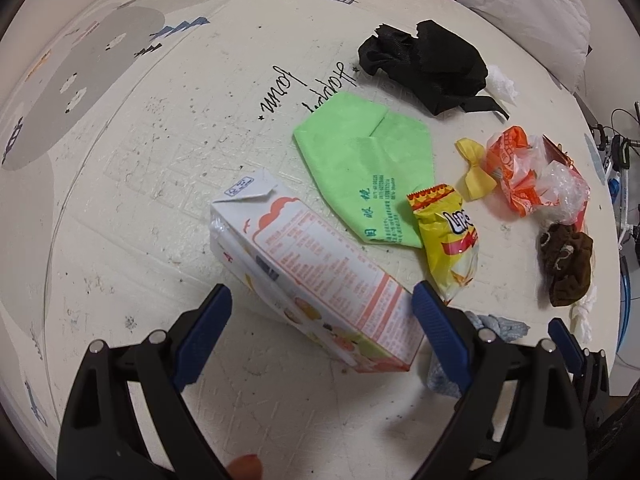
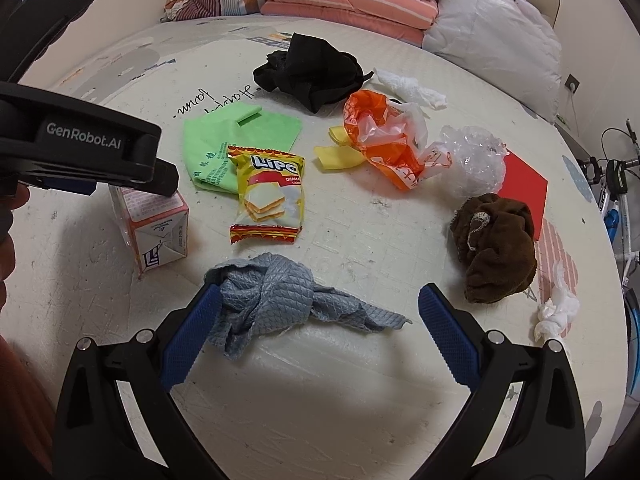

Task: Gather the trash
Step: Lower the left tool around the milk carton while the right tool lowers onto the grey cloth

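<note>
Our left gripper [image 1: 322, 304] stands spread wide, its blue pads on either side of the white-and-orange printed drink carton [image 1: 308, 272], which lies on its side on the cream printed mat [image 1: 160, 160]; we cannot tell whether either pad touches it. Our right gripper [image 2: 320, 300] is spread too, with its left pad against the crumpled grey-blue quilted cloth [image 2: 276, 300] and its right pad clear of it. Beyond the carton lie a flat green paper bag [image 1: 360, 160] and a yellow Lipo biscuit wrapper [image 1: 452, 240], the wrapper just beside the carton's near end. Farther from the carton sit a yellow paper scrap [image 1: 476, 172], a crumpled orange plastic bag [image 1: 512, 168], a brown wadded cloth [image 1: 566, 264] and a black bunched fabric [image 1: 428, 64]. Only the right wrist view shows the red card [image 2: 526, 188], the clear plastic wad [image 2: 476, 152], the stacked striped bedding [image 2: 348, 4] and the carton's folded end panel.
</note>
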### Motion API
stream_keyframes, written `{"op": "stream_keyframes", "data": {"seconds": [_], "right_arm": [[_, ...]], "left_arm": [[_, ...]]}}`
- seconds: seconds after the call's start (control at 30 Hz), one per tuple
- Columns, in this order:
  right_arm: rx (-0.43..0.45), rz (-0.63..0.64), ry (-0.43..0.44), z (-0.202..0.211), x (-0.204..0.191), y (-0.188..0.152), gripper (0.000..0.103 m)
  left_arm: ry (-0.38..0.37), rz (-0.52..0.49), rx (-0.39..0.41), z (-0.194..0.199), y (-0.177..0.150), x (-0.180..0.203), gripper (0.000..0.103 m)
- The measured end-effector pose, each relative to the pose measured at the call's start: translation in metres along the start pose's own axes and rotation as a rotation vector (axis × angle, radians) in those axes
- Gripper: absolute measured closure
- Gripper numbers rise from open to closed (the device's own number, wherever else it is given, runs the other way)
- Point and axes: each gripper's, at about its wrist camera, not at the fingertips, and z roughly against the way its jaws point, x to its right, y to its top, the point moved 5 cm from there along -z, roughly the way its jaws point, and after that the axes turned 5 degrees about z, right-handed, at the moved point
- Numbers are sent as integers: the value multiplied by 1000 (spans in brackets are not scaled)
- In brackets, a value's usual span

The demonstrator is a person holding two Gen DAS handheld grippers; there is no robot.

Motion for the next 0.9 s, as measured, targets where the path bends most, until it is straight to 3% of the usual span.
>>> {"op": "stream_keyframes", "data": {"seconds": [0.17,0.3,0.9], "right_arm": [[-3,-4,4,0,1,0,7],[-2,-7,5,0,3,0,7],[-36,15,9,-12,-7,-7,8]], "left_arm": [[2,30,3,3,0,-13,11],[91,14,50,10,3,-21,11],[59,-2,25,13,-10,-22,12]]}}
